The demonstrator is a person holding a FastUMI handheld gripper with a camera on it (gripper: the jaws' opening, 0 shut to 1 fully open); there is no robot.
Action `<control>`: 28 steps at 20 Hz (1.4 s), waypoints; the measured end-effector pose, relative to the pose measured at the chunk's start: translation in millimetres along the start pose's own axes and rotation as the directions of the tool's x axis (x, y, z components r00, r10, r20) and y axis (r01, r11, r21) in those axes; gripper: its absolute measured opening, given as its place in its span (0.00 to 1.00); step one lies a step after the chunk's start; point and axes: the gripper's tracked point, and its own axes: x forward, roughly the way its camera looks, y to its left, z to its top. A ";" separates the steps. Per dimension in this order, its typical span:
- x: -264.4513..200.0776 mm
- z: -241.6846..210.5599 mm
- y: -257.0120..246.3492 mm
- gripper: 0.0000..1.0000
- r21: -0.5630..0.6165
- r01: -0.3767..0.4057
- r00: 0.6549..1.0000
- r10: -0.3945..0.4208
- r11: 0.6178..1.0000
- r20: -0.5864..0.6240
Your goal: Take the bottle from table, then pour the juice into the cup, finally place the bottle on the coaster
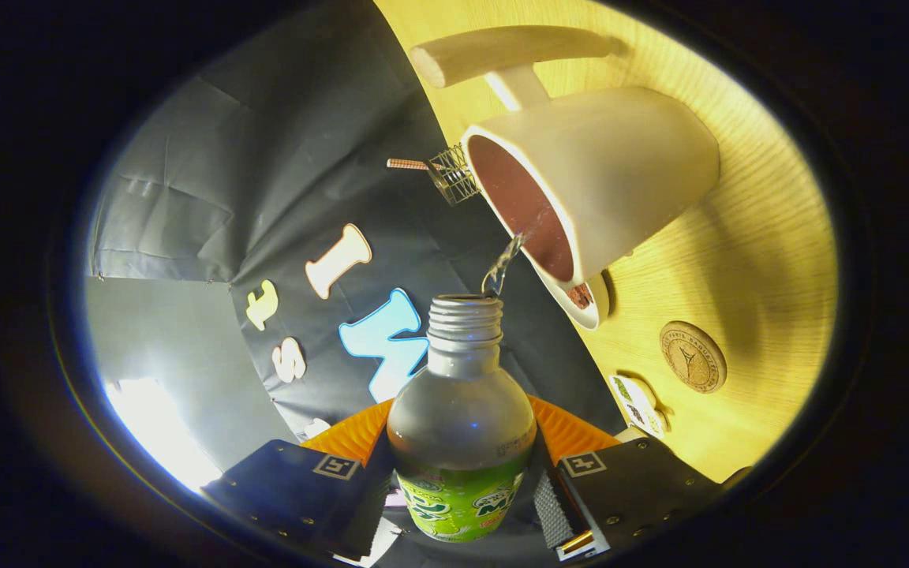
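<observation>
Clear liquid runs in a thin stream from the threaded mouth of the bottle, which the fingers clamp from both sides at its green label, into the white ceramic cup standing on the pale wood-grain table. To my eye the pour wants a steady tilt, with the mouth kept over the cup's dark interior. The round cork coaster lies near the cup's saucer, apart from it.

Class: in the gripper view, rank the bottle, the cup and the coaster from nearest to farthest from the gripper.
1. bottle: clamped between the fingers of the gripper.
2. coaster: on the table, ahead and to one side.
3. cup: beyond the bottle's mouth, catching the stream.
</observation>
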 end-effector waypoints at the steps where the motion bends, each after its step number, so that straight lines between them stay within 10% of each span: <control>1: 0.8 0.8 0.2 0.77 -0.001 -0.003 1.000 0.003 1.000 0.006; 28: 0.0 19.1 -8.6 0.77 -0.083 0.005 0.998 0.000 0.997 0.061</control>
